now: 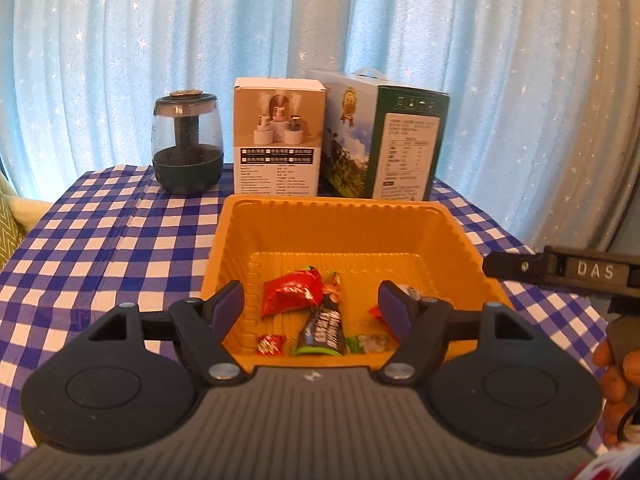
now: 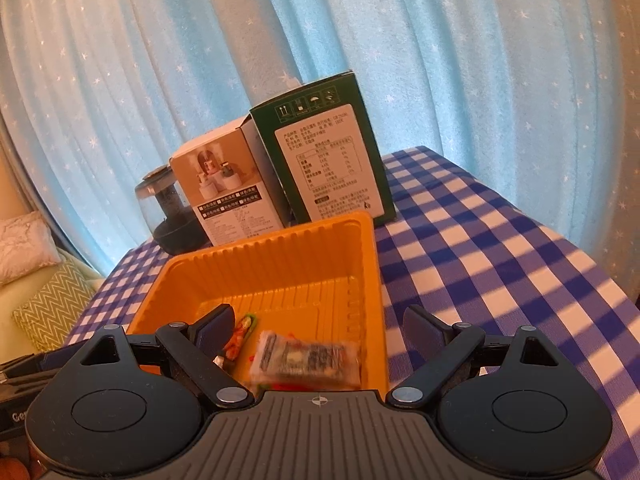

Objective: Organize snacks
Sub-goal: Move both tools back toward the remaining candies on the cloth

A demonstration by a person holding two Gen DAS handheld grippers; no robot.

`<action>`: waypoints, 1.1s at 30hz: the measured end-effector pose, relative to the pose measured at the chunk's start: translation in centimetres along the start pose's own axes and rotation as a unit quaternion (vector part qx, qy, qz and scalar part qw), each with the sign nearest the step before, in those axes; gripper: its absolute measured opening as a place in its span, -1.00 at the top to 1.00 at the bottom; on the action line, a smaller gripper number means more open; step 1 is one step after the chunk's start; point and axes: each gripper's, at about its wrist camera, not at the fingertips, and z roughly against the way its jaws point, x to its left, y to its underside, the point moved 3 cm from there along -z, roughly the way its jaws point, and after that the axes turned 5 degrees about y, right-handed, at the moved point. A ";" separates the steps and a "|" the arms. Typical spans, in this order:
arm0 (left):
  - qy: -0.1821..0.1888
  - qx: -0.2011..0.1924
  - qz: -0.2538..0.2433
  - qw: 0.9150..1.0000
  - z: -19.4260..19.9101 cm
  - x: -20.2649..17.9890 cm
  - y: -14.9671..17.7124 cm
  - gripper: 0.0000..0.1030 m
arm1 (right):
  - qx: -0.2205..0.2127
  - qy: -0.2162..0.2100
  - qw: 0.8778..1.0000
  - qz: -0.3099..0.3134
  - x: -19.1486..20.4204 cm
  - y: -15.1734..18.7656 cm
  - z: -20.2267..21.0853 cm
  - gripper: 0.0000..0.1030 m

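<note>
Left wrist view first: the left gripper (image 1: 314, 304) hangs over the near edge of the orange tray (image 1: 344, 224), jaws spread well apart with nothing gripped between them. Down on the tray floor lie the snacks: a red packet (image 1: 292, 292), a dark bar wrapper (image 1: 322, 330) just beside it, a small red candy (image 1: 271, 344) at the front and a green-ended clear candy (image 1: 370, 342) to its right. Behind the tray stand a white box (image 1: 278, 136) and a green carton (image 1: 384, 140), with a dark glass jar (image 1: 188, 142) off to the left, all on the blue checked tablecloth (image 1: 92, 240). At the right edge, part of the other tool and some fingers (image 1: 612, 364) peek in. Over to the right wrist view: the right gripper (image 2: 316, 330) hovers at the tray's (image 2: 280, 256) right front corner, jaws wide, empty. Below them a clear wrapped snack (image 2: 304, 360) shows blurred inside the tray, a striped orange wrapper (image 2: 242, 334) next to it. The carton (image 2: 320, 148) and box (image 2: 224, 188) stand behind.
</note>
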 end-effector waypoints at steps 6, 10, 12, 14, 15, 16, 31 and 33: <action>0.004 0.003 0.001 1.000 2.9 -0.8 1.9 -0.43 | 0.025 0.006 1.000 -0.010 -1.2 2.5 3.0 -0.77; 0.002 0.002 0.004 1.000 5.0 -1.3 3.3 -0.45 | 0.029 0.008 0.999 -0.012 -1.8 3.9 5.4 -0.77; 0.002 0.000 0.005 1.000 6.1 -1.6 3.9 -0.46 | 0.030 0.011 0.999 -0.012 -2.2 4.6 6.6 -0.77; 0.002 -0.001 0.002 1.000 7.1 -1.9 4.6 -0.47 | 0.033 0.013 0.999 -0.008 -2.4 5.4 7.7 -0.77; 0.002 0.000 -0.001 1.000 7.6 -2.0 5.1 -0.47 | 0.035 0.016 0.999 -0.005 -2.5 5.8 8.1 -0.77; 0.002 0.001 -0.004 1.000 8.1 -2.2 5.5 -0.47 | 0.037 0.018 0.999 0.000 -2.5 6.3 8.6 -0.77; -0.008 0.053 -0.009 0.999 14.4 -1.6 13.7 -0.52 | 0.086 -0.004 0.992 0.090 -1.4 13.4 12.0 -0.76; -0.011 0.058 -0.006 0.998 14.7 -1.4 14.3 -0.52 | 0.093 -0.009 0.991 0.100 -0.8 14.1 12.0 -0.76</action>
